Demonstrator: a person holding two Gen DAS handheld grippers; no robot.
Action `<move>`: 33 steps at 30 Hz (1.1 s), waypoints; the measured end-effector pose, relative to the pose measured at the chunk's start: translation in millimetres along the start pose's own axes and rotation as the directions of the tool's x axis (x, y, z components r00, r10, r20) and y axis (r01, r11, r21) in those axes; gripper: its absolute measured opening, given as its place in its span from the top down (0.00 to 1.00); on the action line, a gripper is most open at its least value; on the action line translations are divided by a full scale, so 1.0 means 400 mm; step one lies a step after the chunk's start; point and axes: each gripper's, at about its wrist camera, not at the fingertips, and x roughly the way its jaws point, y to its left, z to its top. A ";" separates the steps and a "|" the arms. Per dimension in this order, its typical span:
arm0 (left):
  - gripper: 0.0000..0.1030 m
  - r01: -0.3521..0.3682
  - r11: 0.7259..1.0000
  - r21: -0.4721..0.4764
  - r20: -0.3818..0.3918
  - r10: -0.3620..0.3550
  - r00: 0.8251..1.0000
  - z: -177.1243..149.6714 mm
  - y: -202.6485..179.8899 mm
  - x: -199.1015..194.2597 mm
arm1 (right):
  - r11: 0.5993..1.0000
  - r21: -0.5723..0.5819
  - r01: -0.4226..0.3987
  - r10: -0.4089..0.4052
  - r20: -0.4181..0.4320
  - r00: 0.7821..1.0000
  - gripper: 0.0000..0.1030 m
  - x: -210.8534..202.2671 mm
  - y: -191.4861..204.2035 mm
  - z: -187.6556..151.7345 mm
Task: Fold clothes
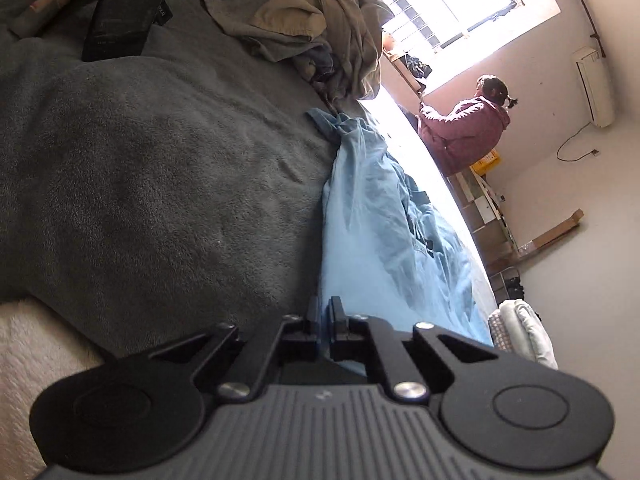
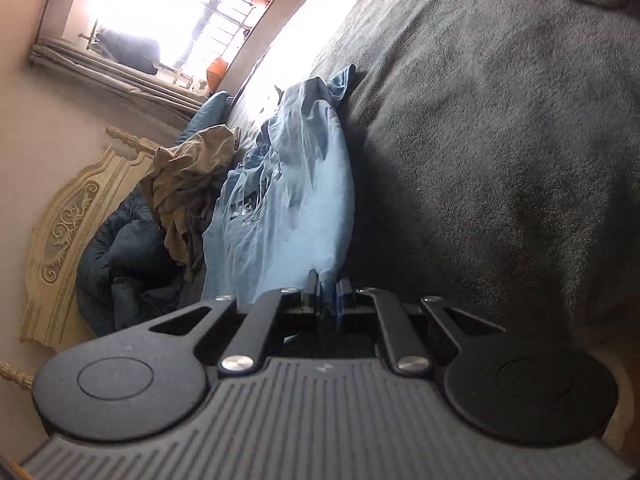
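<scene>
Here both grippers angled downward, fingers (image 1: 325, 312) (image 2: 327, 286) pinched shut on light-blue shirt (image 1: 372, 232) (image 2: 288, 200).

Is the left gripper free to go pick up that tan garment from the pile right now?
Probably not: the left gripper is shut on the light blue T-shirt, and the tan garment lies far across the grey blanket.

grey blanket (image 1: 160, 168), blue shirt (image 1: 380, 232), beige clothes (image 1: 312, 12)

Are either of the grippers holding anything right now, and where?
Both pinch the light blue shirt at its edge: left gripper, right gripper.
</scene>
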 end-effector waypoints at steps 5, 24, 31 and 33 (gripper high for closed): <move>0.96 -0.062 0.998 0.030 -0.055 0.064 0.996 -0.056 0.037 0.031 | 0.997 -0.005 0.079 -0.079 -0.045 0.996 0.95 0.044 -0.058 -0.017; 0.52 -0.055 0.942 0.330 0.162 0.001 0.987 0.019 -0.157 0.076 | 0.831 -0.518 0.201 -0.143 0.151 0.978 0.69 0.150 0.176 -0.038; 0.65 -0.159 0.953 0.258 0.055 0.150 0.987 0.040 -0.090 0.244 | 0.824 -0.491 0.282 -0.255 0.123 0.959 0.88 0.265 0.073 -0.018; 0.63 -0.120 0.973 0.198 0.049 0.112 0.993 0.063 -0.069 0.214 | 0.828 -0.482 0.287 -0.265 0.116 0.957 0.88 0.251 0.060 -0.002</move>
